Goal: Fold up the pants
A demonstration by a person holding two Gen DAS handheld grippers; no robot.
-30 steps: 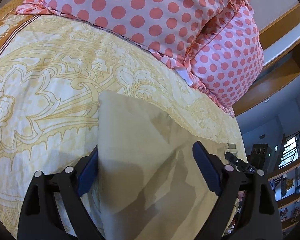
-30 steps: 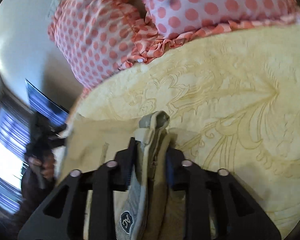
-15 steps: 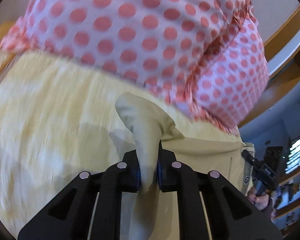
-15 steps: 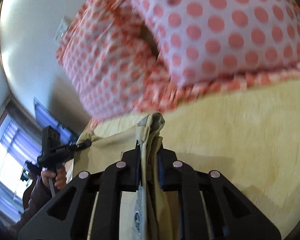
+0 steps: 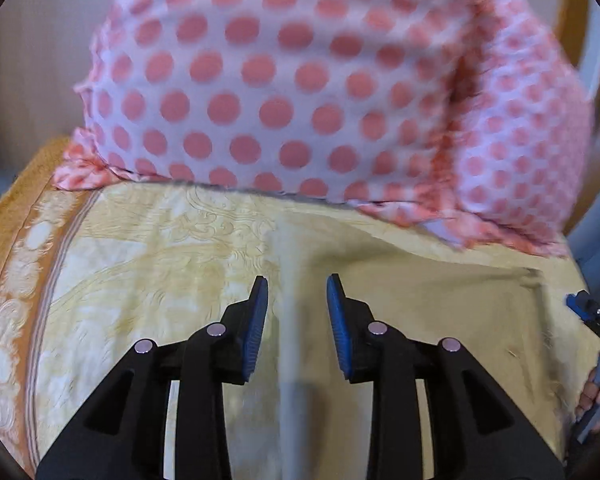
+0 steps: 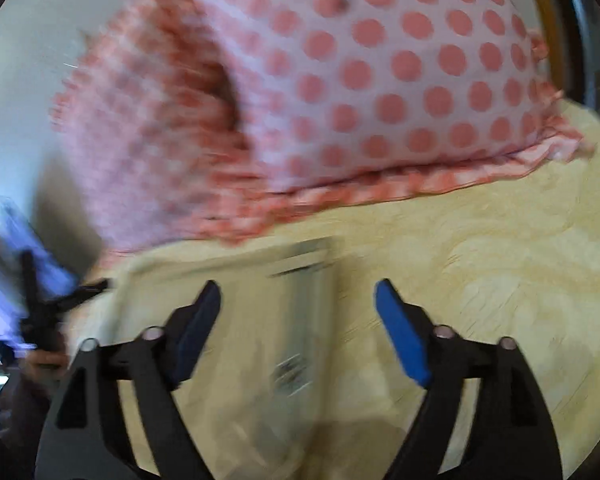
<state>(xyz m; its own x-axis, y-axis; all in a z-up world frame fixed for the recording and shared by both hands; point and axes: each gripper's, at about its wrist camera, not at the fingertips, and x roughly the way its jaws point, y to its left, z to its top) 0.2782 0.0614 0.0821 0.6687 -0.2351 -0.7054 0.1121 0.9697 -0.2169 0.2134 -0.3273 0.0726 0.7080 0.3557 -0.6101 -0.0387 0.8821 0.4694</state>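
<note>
Where half a second ago both sets of fingers were clamped on raised folds of cloth, both now stand apart with nothing gripped. Left gripper (image 5: 297,296): blue ribbed pads parted a moderate way, a soft upright ridge of the khaki pants (image 5: 420,320) running between them, apparently untouched; blur hides any contact. Right gripper (image 6: 298,300): fingers (image 6: 400,332) spread wider, straddling the pants (image 6: 260,320) near a pale seam or waistband strip; a small label patch shows below, too blurred to read.

Pants: matte khaki-beige woven cloth, now lying flat on the bed (image 5: 140,260) rather than lifted, spread toward the head end, just short of the pillows. Far edge fairly straight, with a squared corner toward the bed's right side in the left view.

Bedspread: pale yellow with embossed scroll-and-leaf pattern; orange-tan border band with cream medallions along the left edge.

Pillows (image 5: 300,92): two, plump, pinkish-white with coral polka dots and frilled coral edging, propped at the head of the bed.

Each view catches the other gripper and its holding hand at the frame margin.
</note>
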